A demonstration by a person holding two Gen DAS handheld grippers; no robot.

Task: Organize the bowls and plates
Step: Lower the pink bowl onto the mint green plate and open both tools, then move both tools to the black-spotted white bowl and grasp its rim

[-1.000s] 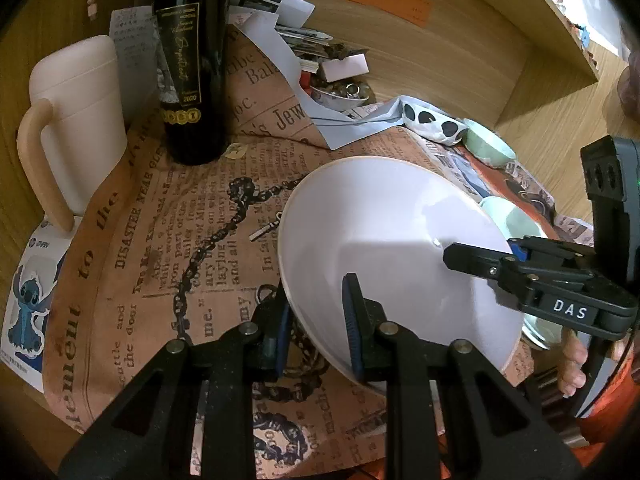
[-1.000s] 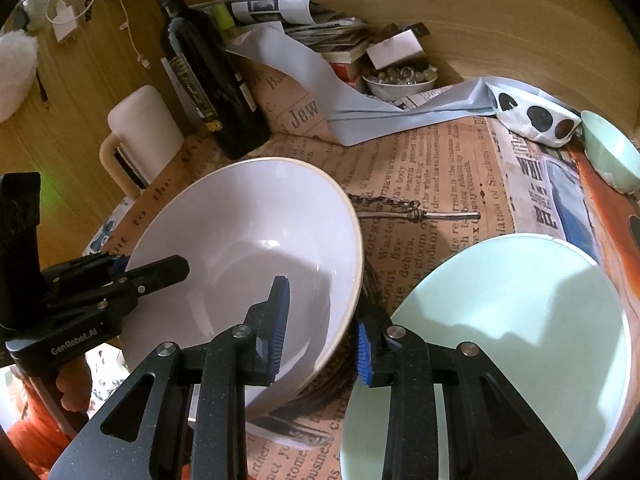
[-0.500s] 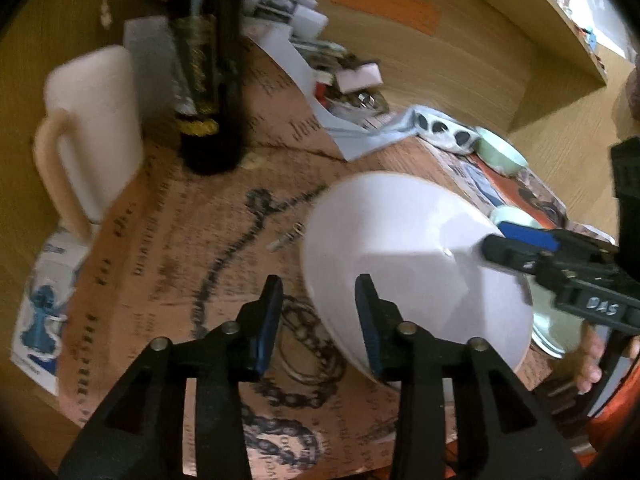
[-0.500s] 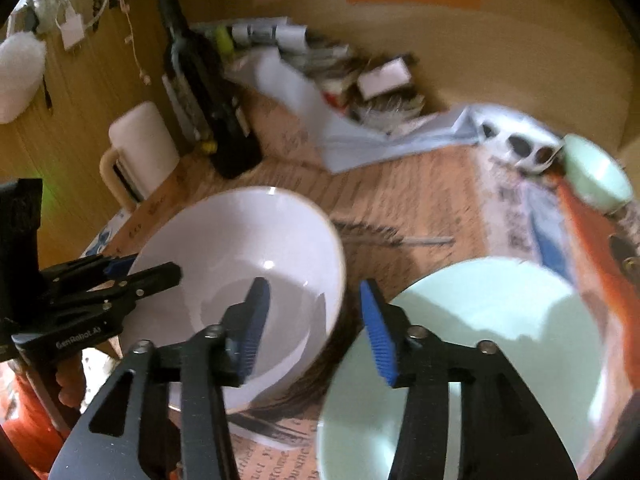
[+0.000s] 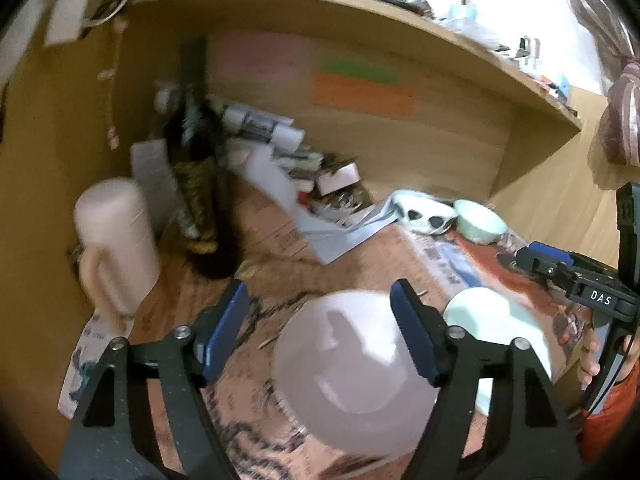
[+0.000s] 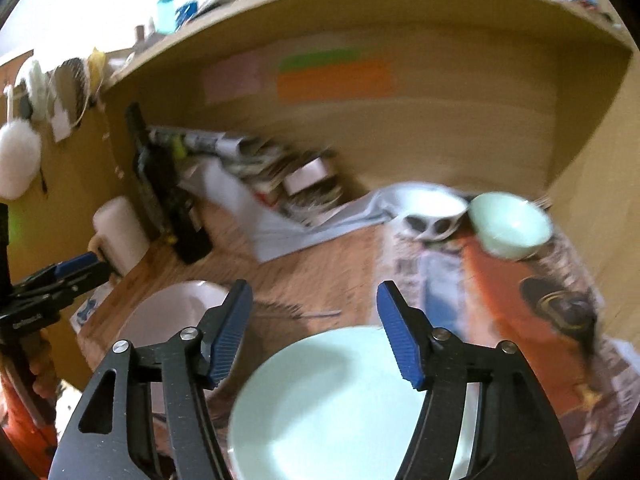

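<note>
On the newspaper-covered desk [image 6: 352, 264] under a wooden shelf, the mint plate [image 6: 332, 408] lies flat beside the white bowl [image 5: 352, 376] sitting mouth-up, while the left gripper [image 5: 320, 332] and right gripper [image 6: 314, 332], jaws just opening, hang above them empty.

Both views: warm, dim indoor light; overexposed white glare above the shelf [image 5: 360, 12] along the top edge. Motion blur smears the bottle [image 5: 196, 196] and papers [image 6: 276, 176]. Fisheye bending and dark vignetting at the corners.
</note>
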